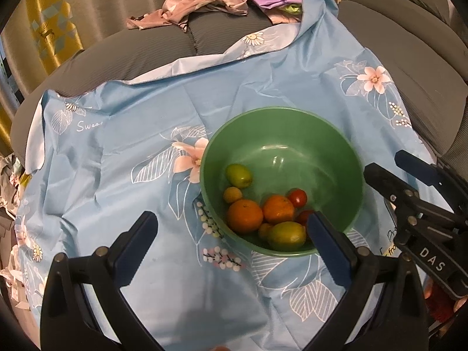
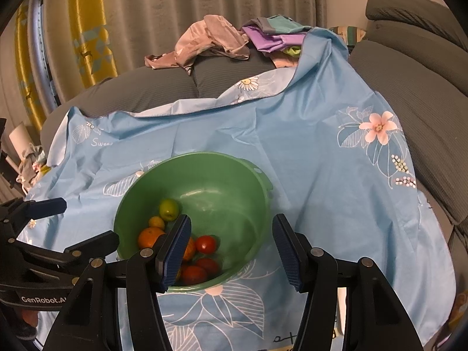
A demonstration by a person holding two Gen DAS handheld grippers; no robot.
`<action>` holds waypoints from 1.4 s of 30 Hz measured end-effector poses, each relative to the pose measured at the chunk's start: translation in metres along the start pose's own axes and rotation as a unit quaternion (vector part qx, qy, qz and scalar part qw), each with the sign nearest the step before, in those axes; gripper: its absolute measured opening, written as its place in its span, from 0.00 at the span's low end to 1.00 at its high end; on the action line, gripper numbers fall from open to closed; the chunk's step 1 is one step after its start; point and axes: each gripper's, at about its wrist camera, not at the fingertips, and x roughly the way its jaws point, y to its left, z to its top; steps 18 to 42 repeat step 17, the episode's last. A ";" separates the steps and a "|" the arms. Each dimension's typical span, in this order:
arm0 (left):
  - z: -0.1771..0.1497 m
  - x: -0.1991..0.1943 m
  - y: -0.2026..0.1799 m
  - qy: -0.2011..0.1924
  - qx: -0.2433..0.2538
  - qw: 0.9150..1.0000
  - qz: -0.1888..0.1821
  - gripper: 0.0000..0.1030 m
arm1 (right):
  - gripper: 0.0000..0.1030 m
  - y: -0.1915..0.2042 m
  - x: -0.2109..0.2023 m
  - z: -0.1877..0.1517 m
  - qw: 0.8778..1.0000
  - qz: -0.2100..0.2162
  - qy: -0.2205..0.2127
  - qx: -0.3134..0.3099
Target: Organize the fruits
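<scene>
Green bowl (image 2: 204, 181) on the blue cloth (image 2: 307, 152) holds every fruit I see; both my left claw (image 1: 231, 228) and right claw (image 2: 231, 248) hang wide open and empty, so I'd lower the right one squarely over a tomato (image 2: 205, 244), probably the easiest pick.

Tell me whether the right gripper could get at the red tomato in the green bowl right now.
Probably yes. The right gripper is open and holds nothing, poised over the green bowl. The red tomato lies uncovered on the near side, between the jaws in the right wrist view, with other fruit close beside it.
</scene>
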 end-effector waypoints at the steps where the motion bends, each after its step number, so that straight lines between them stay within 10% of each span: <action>1: 0.000 -0.001 -0.001 -0.001 0.001 1.000 -0.001 1.00 | 0.57 0.000 0.000 0.000 1.000 0.000 0.000 0.000; 42: -0.001 -0.021 -0.005 -0.025 0.012 1.000 -0.003 1.00 | 0.57 0.009 -0.022 0.000 1.000 -0.006 -0.019 -0.019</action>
